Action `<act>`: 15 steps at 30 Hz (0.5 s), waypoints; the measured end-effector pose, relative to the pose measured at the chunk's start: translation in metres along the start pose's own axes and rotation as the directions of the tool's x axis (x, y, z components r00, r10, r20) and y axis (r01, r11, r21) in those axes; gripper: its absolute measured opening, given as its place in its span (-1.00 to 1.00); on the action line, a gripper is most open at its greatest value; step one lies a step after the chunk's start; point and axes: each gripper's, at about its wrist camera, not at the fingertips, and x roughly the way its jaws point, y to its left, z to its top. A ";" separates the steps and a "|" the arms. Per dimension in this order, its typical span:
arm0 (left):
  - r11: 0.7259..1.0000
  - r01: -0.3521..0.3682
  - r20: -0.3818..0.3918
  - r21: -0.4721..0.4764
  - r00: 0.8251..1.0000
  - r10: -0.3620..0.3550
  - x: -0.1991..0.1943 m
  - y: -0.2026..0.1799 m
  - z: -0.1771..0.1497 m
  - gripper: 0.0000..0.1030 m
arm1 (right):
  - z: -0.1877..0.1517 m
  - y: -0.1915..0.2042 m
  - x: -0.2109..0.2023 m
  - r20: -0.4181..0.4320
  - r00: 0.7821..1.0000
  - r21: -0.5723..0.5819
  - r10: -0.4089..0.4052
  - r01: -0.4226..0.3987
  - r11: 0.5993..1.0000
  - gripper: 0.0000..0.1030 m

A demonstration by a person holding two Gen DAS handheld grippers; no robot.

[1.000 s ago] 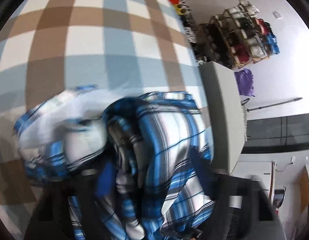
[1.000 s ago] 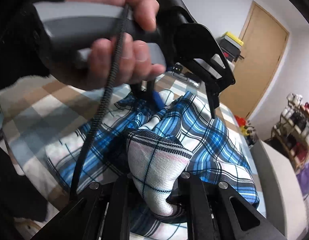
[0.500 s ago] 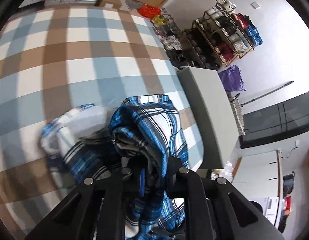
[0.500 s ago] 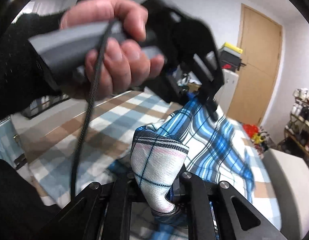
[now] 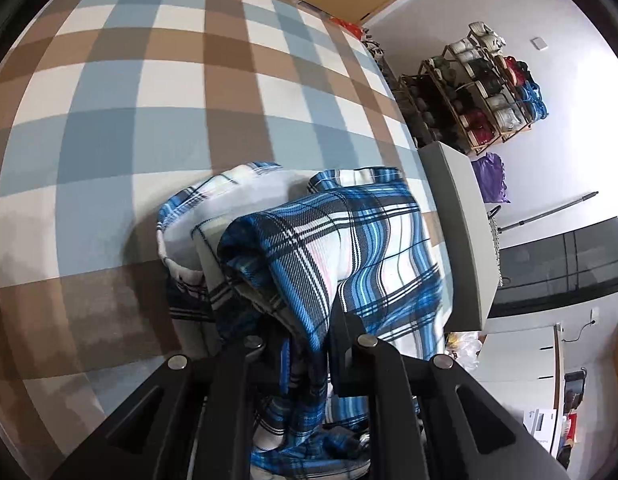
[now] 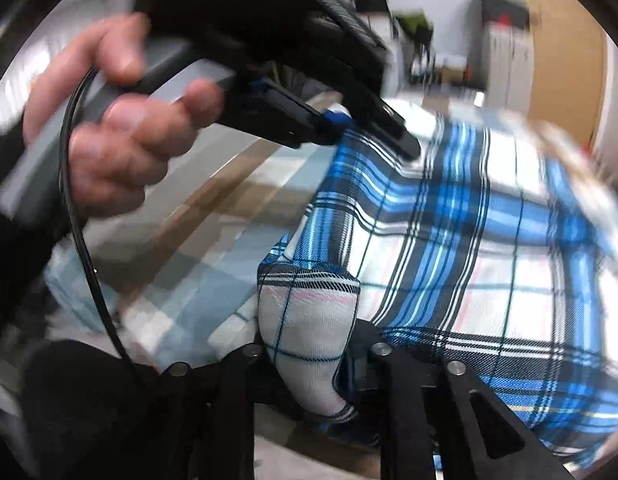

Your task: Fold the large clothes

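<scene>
Closest to us, our left tongs (image 5: 305, 344) are clamped tight on a thick fold of the plaid garment (image 5: 349, 248), a soft fabric checked in bright blue, black and white with thin pink lines; the cloth bunches between the black fingers (image 5: 349, 344) and hangs down below them in a dark blue crumple. Just ahead of these tongs the garment rises in a rounded hump with several layers showing at its left edge, and a paler, mostly white portion curls out to the left, its underside showing. In our right tongs (image 6: 309, 352) a pale white wad of the same garment, crossed by thin dark lines and a striped band, sits between the jaws, which have just been opening; we see the cloth still filling the gap, and whether the pads press it we cannot tell. To the right of that wad the plaid spreads wide and taut, blurred toward the edge. Above and left of the right tongs we see our left hand (image 6: 113, 136) gripping the grey handle, a black cable (image 6: 81, 216) trailing from it, its tong tips biting the garment's upper edge. The whole garment lies on the bed cover (image 5: 149, 120), checked in brown, pale blue and white. Beyond, to the right of the left tongs, stands a shoe rack (image 5: 481, 84) against the white wall.
</scene>
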 end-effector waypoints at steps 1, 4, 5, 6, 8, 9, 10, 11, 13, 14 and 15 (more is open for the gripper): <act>1.000 0.019 0.001 -0.005 1.000 -0.019 -0.001 0.003 0.000 -0.83 | 0.000 -0.009 0.000 -0.021 0.997 0.055 0.073 -0.072 0.996 -0.04; 0.998 0.064 0.005 -0.020 0.998 -0.064 -0.008 0.009 0.000 -0.82 | -0.005 -0.027 -0.004 -0.049 0.927 0.186 0.372 -0.357 0.915 0.88; 0.997 0.073 0.007 -0.020 0.997 -0.073 -0.011 0.011 -0.002 -0.81 | -0.008 -0.031 -0.012 -0.041 0.915 0.191 0.402 -0.388 0.902 0.88; 0.997 0.078 0.011 -0.020 0.997 -0.077 -0.014 0.012 -0.004 -0.81 | -0.009 -0.032 -0.019 -0.042 0.905 0.181 0.423 -0.409 0.894 0.88; 0.995 0.094 0.024 -0.028 0.995 -0.093 -0.017 0.017 -0.006 -0.79 | -0.011 -0.040 -0.037 -0.054 0.889 0.171 0.454 -0.440 0.882 0.88; 0.995 0.095 0.032 -0.026 0.995 -0.095 -0.019 0.019 -0.008 -0.74 | -0.011 -0.047 -0.045 -0.051 0.889 0.179 0.454 -0.439 0.880 0.88; 0.995 0.100 0.036 -0.028 0.994 -0.099 -0.019 0.022 -0.010 -0.74 | -0.010 -0.058 -0.054 -0.042 0.886 0.197 0.461 -0.445 0.873 0.88; 0.993 0.111 0.038 -0.030 0.993 -0.110 -0.020 0.025 -0.012 -0.74 | -0.008 -0.068 -0.061 -0.026 0.884 0.215 0.466 -0.450 0.866 0.89; 0.992 0.123 0.039 -0.028 0.992 -0.122 -0.023 0.030 -0.015 -0.68 | 0.000 -0.102 -0.077 0.059 0.885 0.278 0.462 -0.459 0.844 1.00; 0.992 0.121 0.041 -0.030 0.992 -0.119 -0.024 0.032 -0.016 -0.64 | 0.004 -0.111 -0.081 0.076 0.893 0.300 0.443 -0.444 0.844 1.00; 0.993 0.115 0.048 -0.039 0.992 -0.113 -0.026 0.035 -0.017 -0.59 | 0.011 -0.125 -0.082 0.085 0.908 0.329 0.410 -0.414 0.849 1.00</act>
